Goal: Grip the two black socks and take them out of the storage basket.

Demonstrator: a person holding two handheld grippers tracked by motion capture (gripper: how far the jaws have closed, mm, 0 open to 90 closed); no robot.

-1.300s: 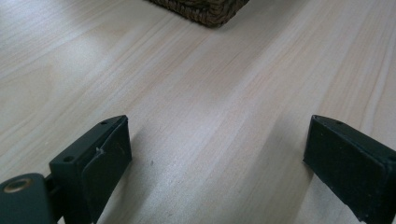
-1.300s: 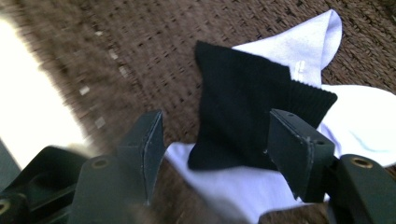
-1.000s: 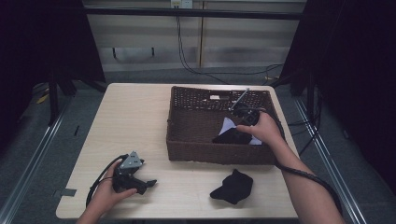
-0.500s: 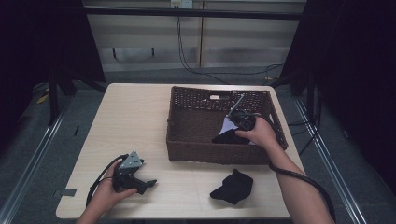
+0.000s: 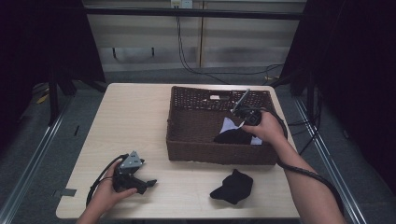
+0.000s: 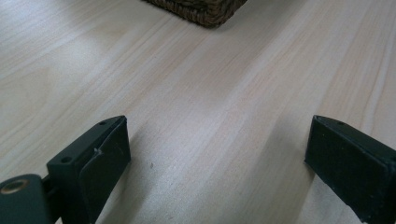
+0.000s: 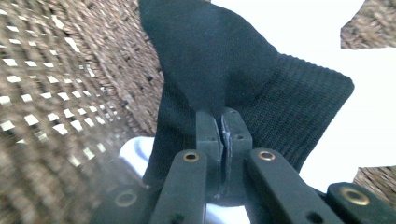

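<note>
A black sock (image 7: 219,60) is lying inside the wicker basket (image 5: 187,140), pinched at a fold between the right gripper (image 7: 222,126), whose jaws have just been closing fully onto it. Behind the sock, white cloth (image 7: 303,28) is showing. The left gripper (image 6: 217,154) is resting wide open on the table (image 6: 187,93), holding nothing, well apart from a second black sock (image 5: 232,186) lying outside the basket.
</note>
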